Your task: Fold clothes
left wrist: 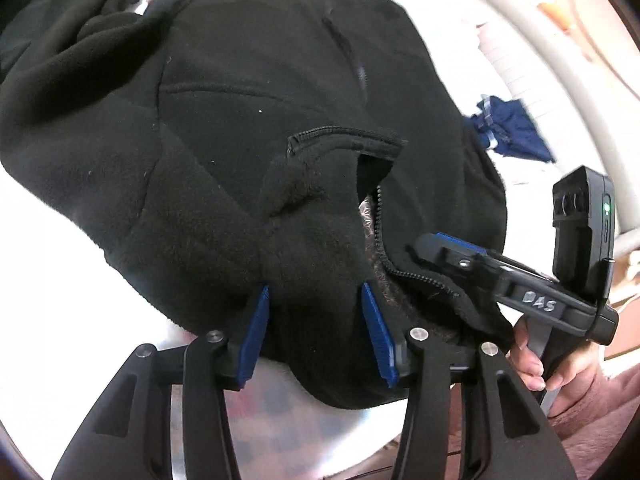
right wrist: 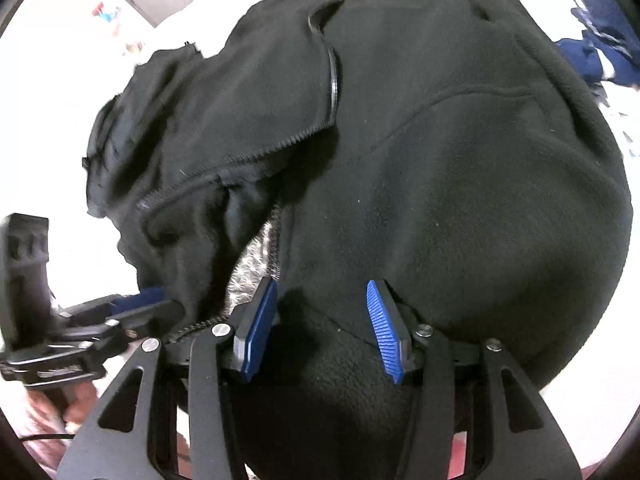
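A black fleece jacket lies spread on a white bed surface, its zipper undone near the collar and a grey patterned lining showing. My left gripper straddles the collar edge; fleece lies between its blue pads, which stand apart and do not seem to press it. My right gripper holds a bunch of fleece just beside the zipper, at the near edge. Each gripper shows in the other's view: the right gripper at the right, the left gripper at the left.
A dark blue garment lies beyond the jacket on the white surface. A pale curved rail runs past it. A person's hand holds the right gripper's handle. More black cloth is heaped at the far left.
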Demonstrator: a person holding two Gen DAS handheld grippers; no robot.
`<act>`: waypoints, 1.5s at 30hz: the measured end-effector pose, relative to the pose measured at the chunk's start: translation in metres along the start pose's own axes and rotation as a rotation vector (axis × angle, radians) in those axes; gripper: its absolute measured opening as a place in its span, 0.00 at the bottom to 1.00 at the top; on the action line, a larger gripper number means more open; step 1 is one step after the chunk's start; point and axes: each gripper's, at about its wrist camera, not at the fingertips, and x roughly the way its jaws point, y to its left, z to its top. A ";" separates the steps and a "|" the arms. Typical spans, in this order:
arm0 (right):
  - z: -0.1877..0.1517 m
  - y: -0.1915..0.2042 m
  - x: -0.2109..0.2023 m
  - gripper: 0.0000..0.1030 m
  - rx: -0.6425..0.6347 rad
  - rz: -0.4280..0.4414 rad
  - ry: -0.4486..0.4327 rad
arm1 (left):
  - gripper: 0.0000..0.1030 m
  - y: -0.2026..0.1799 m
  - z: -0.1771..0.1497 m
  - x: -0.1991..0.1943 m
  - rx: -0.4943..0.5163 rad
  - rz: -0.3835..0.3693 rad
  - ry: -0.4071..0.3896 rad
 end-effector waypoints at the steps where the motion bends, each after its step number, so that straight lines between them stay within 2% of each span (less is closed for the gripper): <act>1: -0.005 -0.003 -0.010 0.48 0.007 0.025 -0.036 | 0.47 0.003 -0.006 -0.004 -0.001 -0.021 -0.044; 3: -0.016 -0.008 -0.031 0.47 0.020 0.076 -0.109 | 0.47 0.007 -0.018 -0.016 -0.044 -0.046 -0.080; 5: -0.027 -0.011 -0.051 0.47 0.051 0.064 -0.120 | 0.47 0.012 -0.030 -0.032 -0.111 -0.077 -0.112; 8: -0.049 -0.005 -0.068 0.49 0.035 0.080 -0.195 | 0.47 0.015 -0.037 -0.041 -0.093 -0.090 -0.170; 10: -0.060 -0.007 -0.065 0.50 0.028 0.049 -0.182 | 0.50 0.018 -0.043 -0.031 -0.111 -0.037 -0.156; 11: -0.065 -0.007 -0.064 0.50 0.025 0.034 -0.175 | 0.56 0.019 -0.045 -0.026 -0.121 -0.013 -0.150; 12: -0.071 -0.008 -0.062 0.51 0.022 0.018 -0.168 | 0.57 0.021 -0.048 -0.024 -0.150 -0.027 -0.163; 14: -0.085 -0.006 -0.056 0.51 0.046 0.048 -0.160 | 0.55 0.024 -0.051 -0.023 -0.186 -0.061 -0.181; 15: -0.092 -0.001 -0.049 0.51 0.016 0.029 -0.149 | 0.55 0.025 -0.051 -0.023 -0.193 -0.080 -0.185; 17: -0.105 0.005 -0.045 0.53 -0.035 -0.018 -0.131 | 0.37 0.027 -0.053 -0.023 -0.208 -0.117 -0.193; 18: -0.107 0.006 -0.038 0.54 -0.037 -0.019 -0.123 | 0.35 0.022 -0.053 -0.026 -0.211 -0.112 -0.208; 20: -0.108 0.007 -0.026 0.54 -0.029 -0.004 -0.119 | 0.24 0.003 -0.049 -0.030 -0.160 -0.080 -0.241; 22: -0.100 0.006 -0.016 0.54 -0.010 0.038 -0.118 | 0.20 -0.019 -0.037 -0.043 -0.067 -0.047 -0.288; 23: -0.095 0.006 -0.010 0.46 0.001 0.061 -0.112 | 0.20 -0.027 -0.033 -0.047 -0.035 -0.038 -0.306; 25: -0.096 -0.009 -0.028 0.28 0.039 0.081 -0.138 | 0.20 -0.043 -0.027 -0.053 0.037 0.002 -0.329; 27: -0.099 -0.022 -0.041 0.22 0.088 0.094 -0.172 | 0.21 -0.045 -0.028 -0.046 0.049 0.042 -0.313; 28: -0.101 -0.029 -0.046 0.21 0.119 0.098 -0.192 | 0.26 -0.039 -0.031 -0.039 0.031 0.040 -0.290; 29: -0.105 -0.035 -0.048 0.21 0.137 0.094 -0.197 | 0.33 -0.030 -0.037 -0.030 0.006 0.022 -0.261; 32: -0.111 -0.045 -0.031 0.22 0.169 0.106 -0.143 | 0.33 -0.004 -0.060 -0.006 -0.096 -0.038 -0.175; 36: -0.116 -0.043 -0.020 0.24 0.119 0.137 -0.081 | 0.35 0.004 -0.074 -0.015 -0.082 0.011 -0.213; 38: -0.119 -0.040 -0.019 0.25 0.104 0.136 -0.089 | 0.35 0.005 -0.076 -0.020 -0.067 0.033 -0.246; 41: -0.119 -0.037 -0.020 0.25 0.087 0.177 -0.114 | 0.31 0.007 -0.073 -0.015 -0.100 -0.060 -0.258; 42: -0.118 -0.035 -0.021 0.25 0.082 0.195 -0.125 | 0.31 0.008 -0.071 -0.009 -0.109 -0.106 -0.238; 45: -0.117 -0.029 -0.021 0.33 0.068 0.226 -0.156 | 0.32 0.007 -0.064 0.007 -0.124 -0.157 -0.207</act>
